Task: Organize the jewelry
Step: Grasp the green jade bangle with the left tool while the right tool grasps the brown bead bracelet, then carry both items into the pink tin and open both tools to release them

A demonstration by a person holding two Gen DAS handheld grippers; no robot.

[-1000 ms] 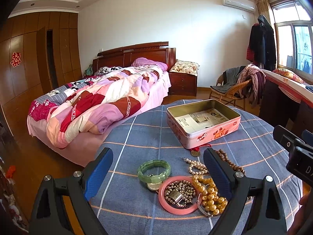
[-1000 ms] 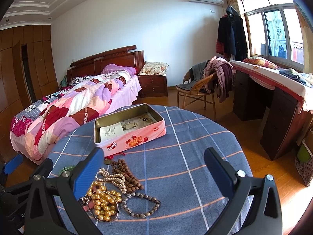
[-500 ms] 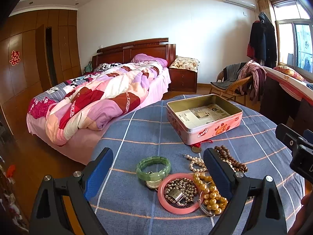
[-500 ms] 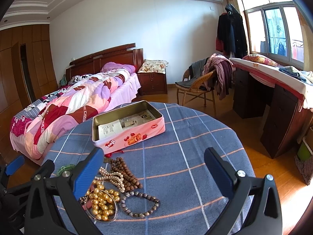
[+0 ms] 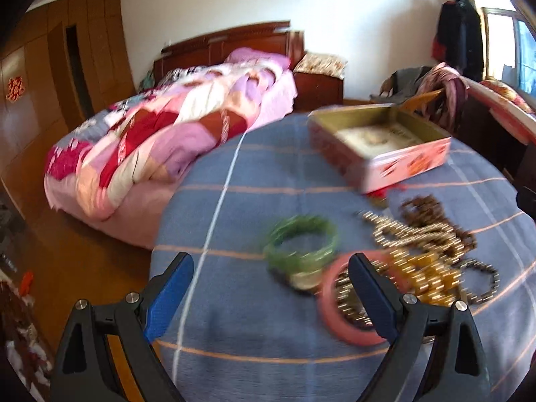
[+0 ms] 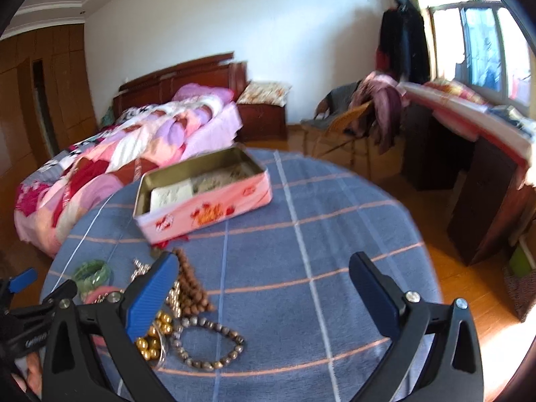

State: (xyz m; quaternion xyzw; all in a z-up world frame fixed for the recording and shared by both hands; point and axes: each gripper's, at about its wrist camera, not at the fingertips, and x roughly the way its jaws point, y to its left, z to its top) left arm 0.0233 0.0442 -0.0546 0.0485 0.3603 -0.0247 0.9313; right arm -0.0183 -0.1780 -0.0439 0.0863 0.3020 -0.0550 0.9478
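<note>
Blue-padded jaws of my left gripper (image 5: 270, 288) stand wide apart w/ nothing gripped, over the blue checked tablecloth (image 5: 254, 174) on the round table. Left wrist view is motion-blurred. Green jade-like bangle (image 5: 299, 243) lies at 12 o'clock just past the gap. Pink plastic ring bangle (image 5: 330, 305) sits at 2 o'clock, partly behind my right-side finger, small metal beads piled inside it. Gold bead bracelet (image 5: 425, 279) touches it further right; pearl strand (image 5: 405, 234) and brown wooden bead string (image 5: 432, 211) beyond, tangled together. Pink open rectangular tin (image 5: 407, 164) at 1 o'clock, far side of the table, paper inside.

Right wrist view: my right gripper (image 6: 264, 283) is also open wide, nothing between the pads; jaws have just been closing a bit, over bare cloth. Jewelry heap is at 9 o'clock: wooden beads (image 6: 191, 284) and gold beads (image 6: 152, 338) beside/behind my left-side finger, grey-brown stone bead bracelet (image 6: 209, 343) just inside it, lying flat. Green bangle (image 6: 92, 274) farther left. Tin (image 6: 207, 206) at 11 o'clock. Left gripper's body shows at the lower-left edge.
</note>
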